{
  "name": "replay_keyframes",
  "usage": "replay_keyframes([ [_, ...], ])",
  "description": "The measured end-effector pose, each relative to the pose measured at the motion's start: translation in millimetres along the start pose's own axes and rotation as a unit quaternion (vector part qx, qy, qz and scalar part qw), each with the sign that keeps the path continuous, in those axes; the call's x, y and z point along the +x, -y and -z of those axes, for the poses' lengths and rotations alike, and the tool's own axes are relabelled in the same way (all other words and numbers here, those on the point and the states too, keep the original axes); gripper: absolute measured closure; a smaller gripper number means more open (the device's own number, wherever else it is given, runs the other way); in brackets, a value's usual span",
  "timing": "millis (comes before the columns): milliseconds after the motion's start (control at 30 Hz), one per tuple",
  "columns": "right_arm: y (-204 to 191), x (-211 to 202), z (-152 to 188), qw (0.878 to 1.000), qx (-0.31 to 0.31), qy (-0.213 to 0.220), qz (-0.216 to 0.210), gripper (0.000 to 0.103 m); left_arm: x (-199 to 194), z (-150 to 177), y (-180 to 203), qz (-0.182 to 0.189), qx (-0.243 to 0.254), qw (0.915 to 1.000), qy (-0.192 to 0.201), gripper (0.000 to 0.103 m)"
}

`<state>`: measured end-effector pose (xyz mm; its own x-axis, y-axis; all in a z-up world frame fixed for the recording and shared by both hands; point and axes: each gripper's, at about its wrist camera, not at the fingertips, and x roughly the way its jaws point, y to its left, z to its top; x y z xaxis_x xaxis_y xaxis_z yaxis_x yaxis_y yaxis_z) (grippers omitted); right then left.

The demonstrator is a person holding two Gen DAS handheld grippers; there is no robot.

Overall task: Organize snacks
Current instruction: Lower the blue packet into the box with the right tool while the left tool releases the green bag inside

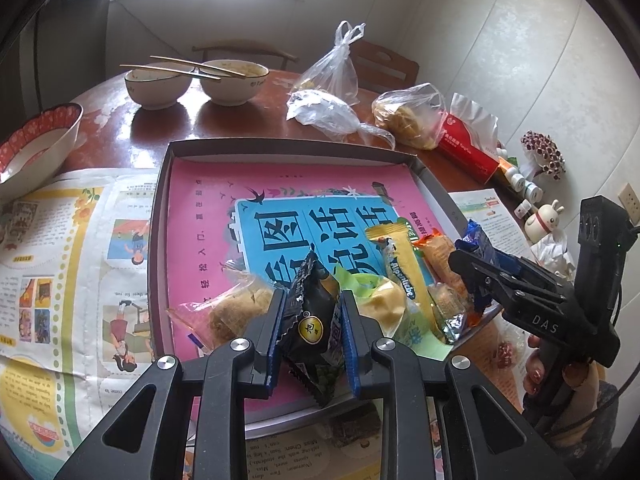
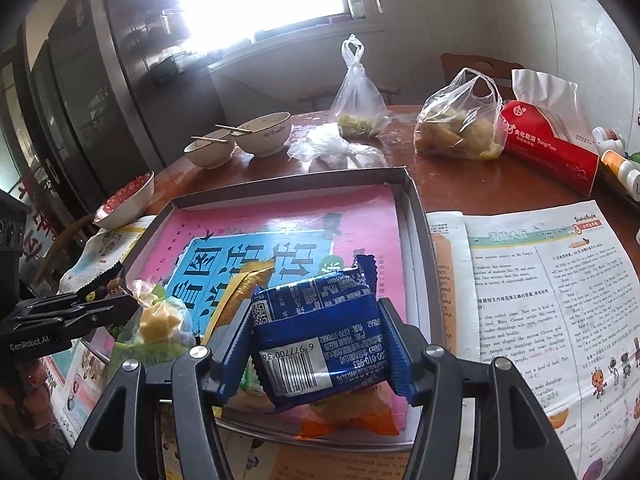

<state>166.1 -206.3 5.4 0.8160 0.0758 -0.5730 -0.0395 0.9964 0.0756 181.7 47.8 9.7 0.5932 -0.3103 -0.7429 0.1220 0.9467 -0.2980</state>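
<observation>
Snack packets fill the near corner of a shallow grey cardboard tray (image 1: 160, 216). Left gripper (image 1: 313, 334) clamps a black foil packet (image 1: 310, 320); right gripper (image 2: 316, 350) clasps a blue foil packet (image 2: 316, 328) above the tray.

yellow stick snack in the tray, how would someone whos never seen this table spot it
Find the shallow grey tray with the pink and blue book cover inside it. Snacks are piled at its near right corner; the yellow stick snack lies lengthwise in that pile. It is the only long, narrow packet there, bright yellow with blue lettering.
</observation>
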Motion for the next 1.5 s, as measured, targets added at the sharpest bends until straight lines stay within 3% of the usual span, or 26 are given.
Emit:
replay_keyframes([
  [1233,10,-22,2,1.0,0.009,0.023,0.006,0.02,-5,2,1,-0.015,0.002,0.9999,0.004,0.075],
  [1500,10,-23,4,1.0,0.008,0.023,0.007,0.019,-8,1,0,-0.021,-0.001,0.9998,0.007,0.065],
])
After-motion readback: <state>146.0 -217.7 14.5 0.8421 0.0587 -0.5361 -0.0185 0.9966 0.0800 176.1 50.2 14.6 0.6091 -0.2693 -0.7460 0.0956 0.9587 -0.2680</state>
